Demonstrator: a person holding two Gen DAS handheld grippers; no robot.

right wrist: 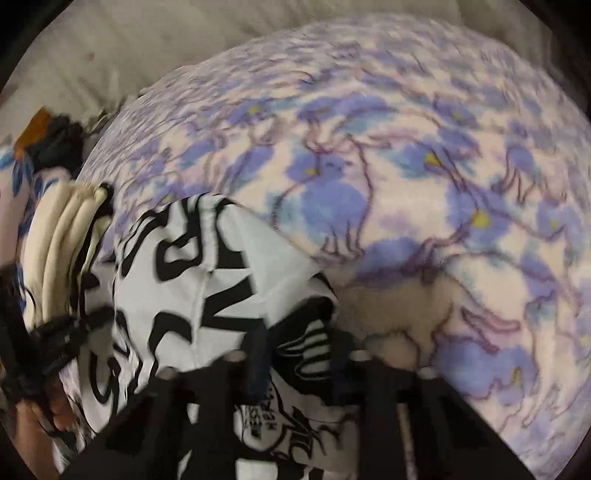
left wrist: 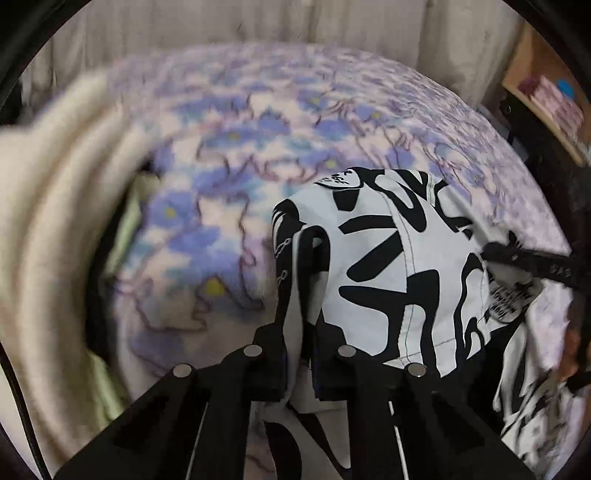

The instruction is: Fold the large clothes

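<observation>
A white garment with bold black lettering [left wrist: 399,258] lies bunched on a purple floral blanket [left wrist: 240,147]. My left gripper [left wrist: 301,373] is shut on a fold at its near edge, and cloth hangs between the pads. In the left wrist view the other gripper's black finger [left wrist: 532,258] reaches into the garment from the right. In the blurred right wrist view, my right gripper [right wrist: 299,365] is closed on a bunched part of the same garment [right wrist: 192,280], with printed cloth between its fingers. The left gripper and a hand [right wrist: 48,369] show at the left edge.
A stack of folded cream clothes [left wrist: 48,221] sits at the blanket's left side, seen again in the right wrist view [right wrist: 59,236]. A wooden shelf [left wrist: 546,96] stands at the far right. Beige curtain [left wrist: 258,22] hangs behind the bed. The blanket [right wrist: 406,184] spreads wide beyond the garment.
</observation>
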